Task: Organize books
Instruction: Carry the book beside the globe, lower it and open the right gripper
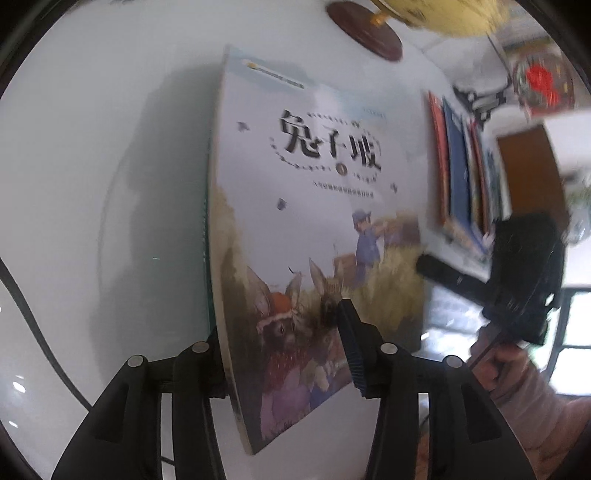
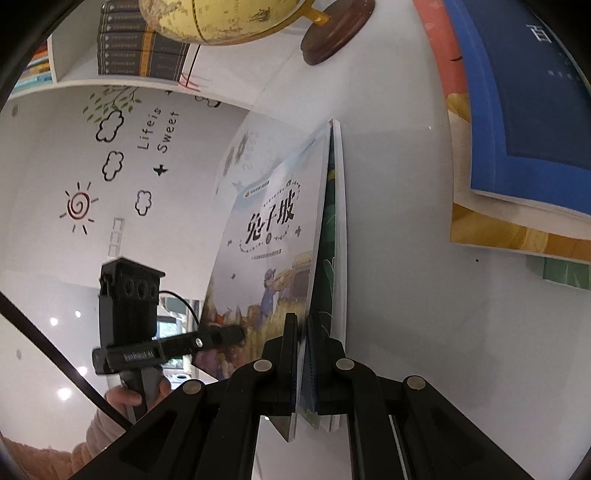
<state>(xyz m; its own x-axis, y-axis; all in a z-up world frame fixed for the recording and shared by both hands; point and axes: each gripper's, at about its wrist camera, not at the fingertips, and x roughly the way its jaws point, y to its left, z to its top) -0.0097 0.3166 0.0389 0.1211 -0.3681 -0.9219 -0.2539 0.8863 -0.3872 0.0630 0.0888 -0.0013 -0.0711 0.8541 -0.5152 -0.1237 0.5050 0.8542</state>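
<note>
Black plastic tongs (image 2: 303, 328) with silver pivot screws; ribbed blue pads (image 1: 349, 343)

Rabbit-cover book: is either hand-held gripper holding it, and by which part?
The right hand-held gripper is shut on the rabbit-cover book at its near bottom edge. The left hand-held gripper straddles it, jaws open, not gripping.

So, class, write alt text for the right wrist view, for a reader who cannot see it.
The right gripper pinches the edge of an illustrated rabbit storybook standing over a white table. The left gripper reaches in beside the cover. A globe sits behind and stacked books lie to the right.
</note>
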